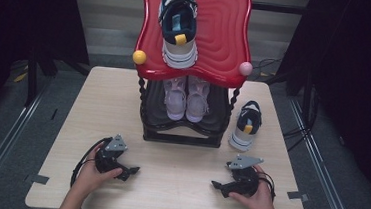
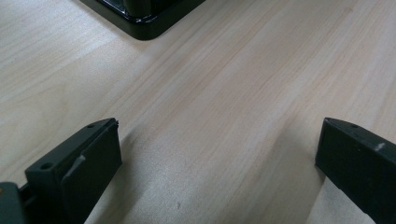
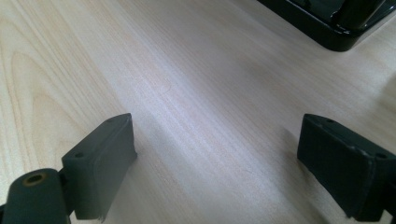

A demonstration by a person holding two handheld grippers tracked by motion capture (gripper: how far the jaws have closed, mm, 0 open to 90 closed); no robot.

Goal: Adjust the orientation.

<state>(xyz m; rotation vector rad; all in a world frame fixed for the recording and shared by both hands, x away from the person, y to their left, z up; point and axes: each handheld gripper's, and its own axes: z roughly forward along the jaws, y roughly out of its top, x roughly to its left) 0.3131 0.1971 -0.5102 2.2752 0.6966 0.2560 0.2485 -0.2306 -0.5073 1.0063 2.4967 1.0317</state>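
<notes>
Near the front edge of the table [image 1: 98, 102] both hands rest low, left claw [image 1: 129, 172] toward the front-left corner and right claw [image 1: 217, 186] toward the front-right, each with jaws spread wide and nothing between them; both gripper views show bare wood between the jaws, with a corner of the rack base [image 2: 140, 21] [image 3: 336, 25] ahead. Likely target is the loose sneaker [image 1: 246, 125] standing on the table just beside the right side of the black rack [image 1: 181, 129], toe toward the front, well apart from either claw. Its mate [image 1: 180, 21] sits on the red top tray [image 1: 229, 32]; a pink pair [image 1: 186, 97] fills the lower shelf. Risks, as a judgement: the sneaker is close to the rack's twisted right post [image 1: 233, 100], so a claw coming in from the right could knock the post or shove the shoe under the tray overhang; a pinch on the soft heel collar may slip or let the shoe swing. Lifting to the top tray means clearing the rim and the pink ball [image 1: 245, 68] at its corner; bumping the rim could rock the rack and shift the shoe up there. Yellow ball [image 1: 139, 57] sits at the opposite corner, out of the way. Trailing cables near the hands could snag.
</notes>
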